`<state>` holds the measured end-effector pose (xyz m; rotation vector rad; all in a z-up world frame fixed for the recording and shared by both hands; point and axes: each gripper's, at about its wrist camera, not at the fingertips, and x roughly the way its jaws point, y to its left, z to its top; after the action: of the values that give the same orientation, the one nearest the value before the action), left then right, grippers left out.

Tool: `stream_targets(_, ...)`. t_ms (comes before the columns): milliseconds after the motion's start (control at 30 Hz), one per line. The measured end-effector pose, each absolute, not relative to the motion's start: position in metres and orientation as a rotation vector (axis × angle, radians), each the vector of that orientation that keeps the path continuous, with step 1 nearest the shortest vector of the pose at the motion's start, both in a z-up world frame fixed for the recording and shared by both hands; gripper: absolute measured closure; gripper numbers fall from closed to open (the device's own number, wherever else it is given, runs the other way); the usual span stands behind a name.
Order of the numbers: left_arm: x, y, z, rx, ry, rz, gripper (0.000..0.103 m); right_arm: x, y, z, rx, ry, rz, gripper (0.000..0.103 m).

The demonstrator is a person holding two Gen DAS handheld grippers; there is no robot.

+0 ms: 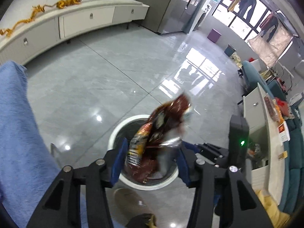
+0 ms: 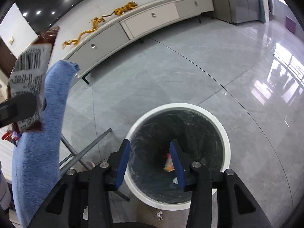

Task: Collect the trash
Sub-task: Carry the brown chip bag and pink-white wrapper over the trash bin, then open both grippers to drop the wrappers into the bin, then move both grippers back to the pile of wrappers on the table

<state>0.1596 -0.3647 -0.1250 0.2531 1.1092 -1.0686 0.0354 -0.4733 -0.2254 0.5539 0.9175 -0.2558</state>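
In the left wrist view, a crumpled red-brown and yellow snack bag hangs blurred between the spread blue pads of my left gripper, over the white-rimmed round trash bin. The bag touches neither pad that I can see. The right gripper's body shows to the right. In the right wrist view, my right gripper is open and empty above the same bin, lined with a dark bag, with an orange wrapper at the bottom. A red and white wrapper shows at far left beside a black part.
A blue towel hangs at the left, also seen in the right wrist view. A long white low cabinet with a gold dragon ornament stands across the grey tiled floor. A white table with packets and a teal sofa are right.
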Motion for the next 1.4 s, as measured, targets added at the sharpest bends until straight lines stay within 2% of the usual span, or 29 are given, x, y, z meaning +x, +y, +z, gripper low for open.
stream_targets(367, 0.151, -0.356, -0.119, 0.225, 1.133, -1.081, 0.053, 0.006, -0.482, -0.220, 0.593, 0.895, -0.309, 0.061)
stream_targets(633, 0.142, -0.315, -0.088, 0.206, 1.061, -1.038, 0.053, -0.021, -0.474, -0.177, 0.588, 0.801, -0.340, 0.061)
stream_targets(1133, 0.128, -0.145, -0.025, 0.048, 0.888, -0.924, 0.053, -0.039, -0.385, -0.057, 0.399, 0.678, -0.296, 0.061)
stream_targets(1400, 0.138, -0.039, -0.026, -0.073, 0.829, -0.803, 0.053, -0.019, -0.322, -0.016, 0.283, 0.644, -0.227, 0.061)
